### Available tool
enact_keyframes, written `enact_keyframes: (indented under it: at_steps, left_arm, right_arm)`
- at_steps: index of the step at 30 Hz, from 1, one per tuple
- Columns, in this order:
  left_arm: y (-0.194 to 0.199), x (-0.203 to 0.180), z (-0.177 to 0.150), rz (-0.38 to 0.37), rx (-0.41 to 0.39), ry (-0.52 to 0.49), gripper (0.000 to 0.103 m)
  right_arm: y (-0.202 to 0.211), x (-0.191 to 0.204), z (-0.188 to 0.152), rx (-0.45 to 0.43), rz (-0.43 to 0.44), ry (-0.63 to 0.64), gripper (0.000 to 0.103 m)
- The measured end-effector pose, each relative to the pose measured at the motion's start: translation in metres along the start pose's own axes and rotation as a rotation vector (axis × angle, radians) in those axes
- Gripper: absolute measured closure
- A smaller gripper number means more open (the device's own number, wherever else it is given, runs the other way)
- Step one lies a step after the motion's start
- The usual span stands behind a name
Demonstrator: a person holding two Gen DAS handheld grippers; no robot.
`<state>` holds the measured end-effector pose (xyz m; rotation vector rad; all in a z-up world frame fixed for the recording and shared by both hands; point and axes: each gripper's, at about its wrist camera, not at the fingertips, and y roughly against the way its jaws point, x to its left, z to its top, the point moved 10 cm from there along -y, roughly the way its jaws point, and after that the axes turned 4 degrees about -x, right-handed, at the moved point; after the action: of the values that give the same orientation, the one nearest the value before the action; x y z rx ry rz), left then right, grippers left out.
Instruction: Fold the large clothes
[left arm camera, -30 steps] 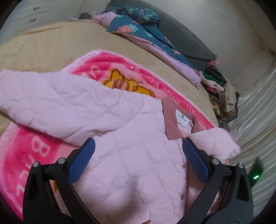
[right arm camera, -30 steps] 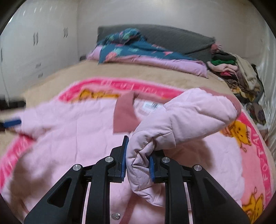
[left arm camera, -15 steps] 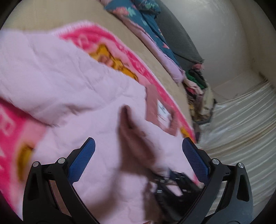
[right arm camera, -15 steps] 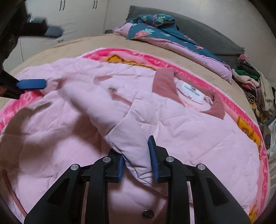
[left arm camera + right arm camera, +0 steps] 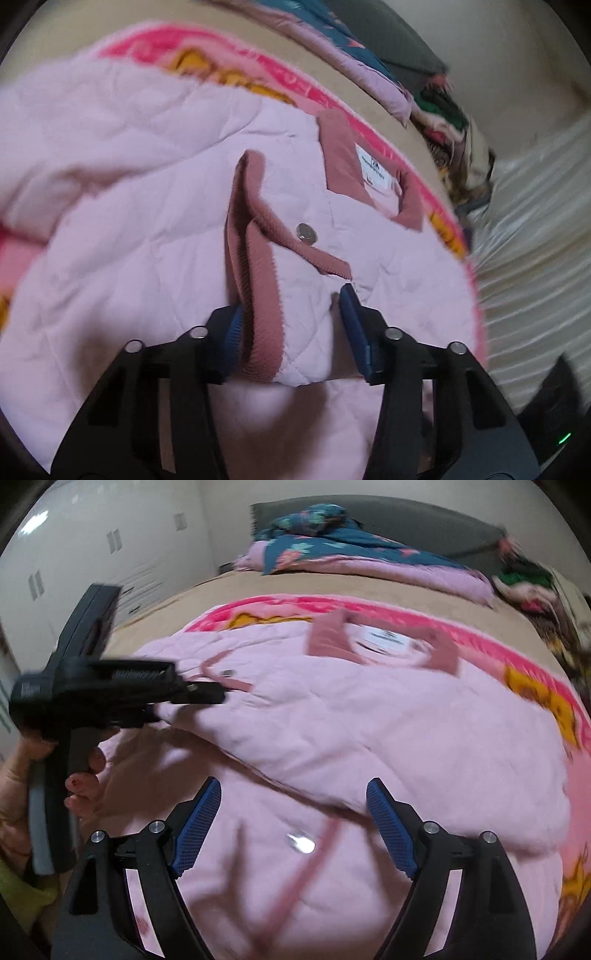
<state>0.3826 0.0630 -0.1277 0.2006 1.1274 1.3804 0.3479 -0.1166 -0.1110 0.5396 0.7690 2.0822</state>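
While the left tool (image 5: 291,325) has just clenched the jacket cuff (image 5: 258,295), the right tool (image 5: 293,827) gapes, released.

A pale pink quilted jacket (image 5: 147,229) trimmed in dusty rose is seen; the blanket (image 5: 535,686) is patterned hot pink with yellow figures; the bed (image 5: 207,594) is tan.

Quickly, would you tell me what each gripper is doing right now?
Left gripper: jaws just closing, clamped on the sleeve cuff of the pink jacket.
Right gripper: just opened, holding nothing.

Left gripper (image 5: 291,328) just closing, right gripper (image 5: 295,830) just opening.
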Motion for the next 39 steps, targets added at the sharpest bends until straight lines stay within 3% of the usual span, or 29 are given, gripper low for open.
enact_keyframes:
  at_steps: [2,4,9,11,14,18,21,30,37,39]
  left_arm:
    - [0.006,-0.01,0.004,0.037,-0.042,-0.081,0.084]
    - [0.029,-0.028,0.017,0.018,-0.12,-0.131,0.09]
    - [0.073,-0.069,0.057,0.003,-0.261,-0.25,0.09]
    - [0.075,-0.064,0.069,0.046,-0.287,-0.277,0.09]
    - [0.055,-0.04,0.072,0.096,-0.252,-0.262,0.09]
    - [0.02,0.008,0.053,0.169,-0.151,-0.204,0.09]
    - [0.015,0.023,0.039,0.18,-0.126,-0.193,0.09]
    - [0.001,0.036,0.02,0.187,-0.088,-0.178,0.088]
    - [0.005,0.036,0.014,0.187,-0.084,-0.177,0.083]
    - [0.01,0.035,0.013,0.199,-0.083,-0.192,0.079]
  right_arm:
    - [0.012,-0.022,-0.004,-0.003,-0.043,-0.029,0.023]
    - [0.023,-0.043,-0.004,-0.023,-0.083,-0.061,0.023]
    - [0.06,-0.1,0.013,-0.134,-0.15,-0.21,0.019]
    - [0.065,-0.116,0.017,-0.149,-0.177,-0.237,0.019]
    - [0.064,-0.134,0.019,-0.152,-0.213,-0.254,0.019]
    - [0.048,-0.148,0.015,-0.109,-0.253,-0.25,0.019]
    - [0.034,-0.154,0.011,-0.079,-0.279,-0.238,0.019]
    - [-0.005,-0.192,-0.026,0.078,-0.341,-0.288,0.019]
    - [-0.011,-0.195,-0.031,0.093,-0.353,-0.318,0.018]
    - [-0.001,-0.188,-0.026,0.062,-0.359,-0.317,0.017]
